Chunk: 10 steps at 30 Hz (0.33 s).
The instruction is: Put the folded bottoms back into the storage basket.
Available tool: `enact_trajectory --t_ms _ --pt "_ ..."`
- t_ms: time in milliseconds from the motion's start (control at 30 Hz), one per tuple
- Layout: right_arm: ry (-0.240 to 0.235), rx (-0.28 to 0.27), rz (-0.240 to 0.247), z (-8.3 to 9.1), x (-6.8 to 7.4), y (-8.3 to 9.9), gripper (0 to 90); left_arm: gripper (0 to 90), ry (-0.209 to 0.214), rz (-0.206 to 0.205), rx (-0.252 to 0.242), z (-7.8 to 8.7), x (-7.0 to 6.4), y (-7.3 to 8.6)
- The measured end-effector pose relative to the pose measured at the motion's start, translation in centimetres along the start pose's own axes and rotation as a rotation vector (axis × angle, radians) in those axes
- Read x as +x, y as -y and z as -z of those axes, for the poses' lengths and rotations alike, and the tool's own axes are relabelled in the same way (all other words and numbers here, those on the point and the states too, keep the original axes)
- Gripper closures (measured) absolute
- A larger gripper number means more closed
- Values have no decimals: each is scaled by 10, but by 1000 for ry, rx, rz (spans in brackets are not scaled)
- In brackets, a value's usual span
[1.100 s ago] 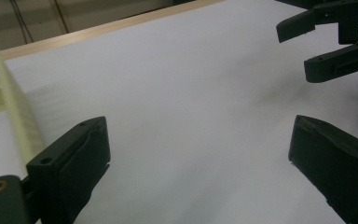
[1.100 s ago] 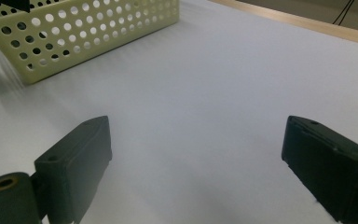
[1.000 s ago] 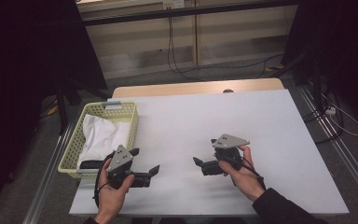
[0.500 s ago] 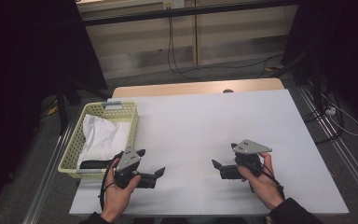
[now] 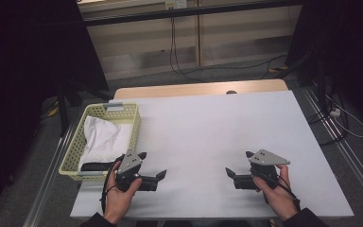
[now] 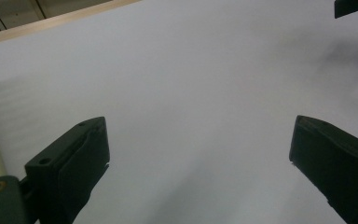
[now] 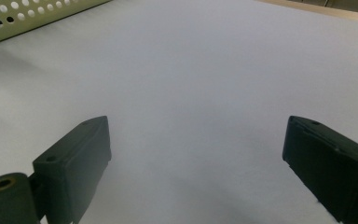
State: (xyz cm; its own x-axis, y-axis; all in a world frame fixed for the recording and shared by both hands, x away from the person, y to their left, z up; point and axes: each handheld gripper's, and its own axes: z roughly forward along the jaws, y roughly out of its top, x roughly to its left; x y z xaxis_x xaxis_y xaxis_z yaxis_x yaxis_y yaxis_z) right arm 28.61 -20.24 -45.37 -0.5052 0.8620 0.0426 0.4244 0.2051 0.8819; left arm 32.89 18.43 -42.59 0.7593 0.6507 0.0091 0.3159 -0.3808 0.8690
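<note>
Left gripper (image 5: pixel 152 166) jaws spread wide, holding nothing, low over white table (image 5: pixel 208 137); right gripper (image 5: pixel 237 168) likewise wide, nothing held.

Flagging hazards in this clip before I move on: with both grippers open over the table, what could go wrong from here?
The basket sits at the table's left edge, so a nudge from the left gripper might push it off. The white cloth lies loosely crumpled inside and could snag on the perforated wall. The right gripper faces the left one, so they might collide.
</note>
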Motion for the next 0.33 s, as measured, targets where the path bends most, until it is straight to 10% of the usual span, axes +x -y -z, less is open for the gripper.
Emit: enact_trajectory --t_ms 333 --pt "-2 -8 -10 -2 -3 -1 74 46 -13 2 10 -1 2 2"
